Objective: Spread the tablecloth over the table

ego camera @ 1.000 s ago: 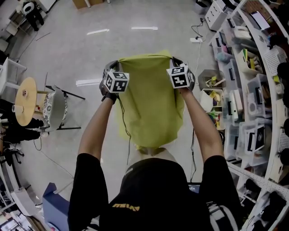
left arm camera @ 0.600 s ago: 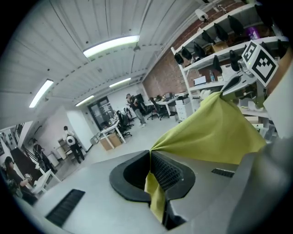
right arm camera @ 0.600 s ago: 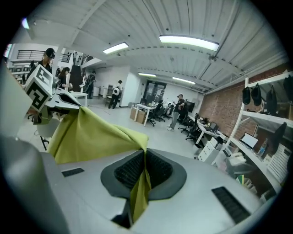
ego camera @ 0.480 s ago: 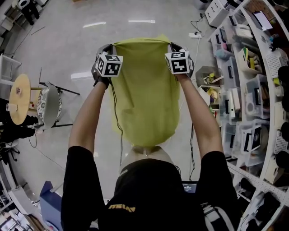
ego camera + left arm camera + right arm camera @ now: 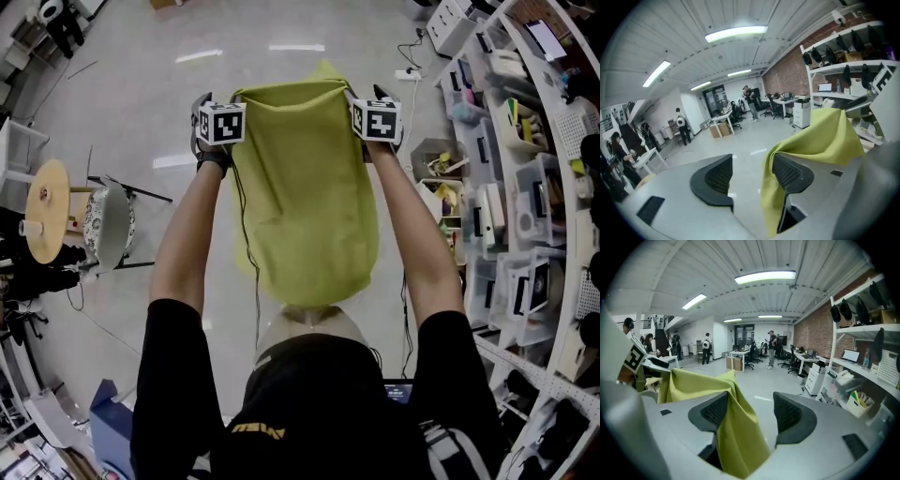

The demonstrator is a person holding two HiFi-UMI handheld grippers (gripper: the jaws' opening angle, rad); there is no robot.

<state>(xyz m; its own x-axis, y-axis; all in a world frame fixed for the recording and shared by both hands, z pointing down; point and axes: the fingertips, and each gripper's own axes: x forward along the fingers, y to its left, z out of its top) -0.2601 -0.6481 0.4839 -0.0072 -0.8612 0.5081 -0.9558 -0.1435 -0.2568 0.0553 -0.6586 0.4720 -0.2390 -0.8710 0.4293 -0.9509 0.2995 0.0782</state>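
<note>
The yellow-green fabric tablecloth (image 5: 305,187) hangs in the air between our raised arms. Its top edge runs from our left gripper (image 5: 214,101) to our right gripper (image 5: 375,101). Both grippers' jaws are opening and stand apart, a cloth corner merely draped over each inner jaw, above the glossy grey floor (image 5: 122,103).

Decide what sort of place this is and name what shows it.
Probably an open-plan office doubling as a workshop or lab: desks with office chairs, shelving racks holding storage bins, and a brick wall under strip lights.
</note>
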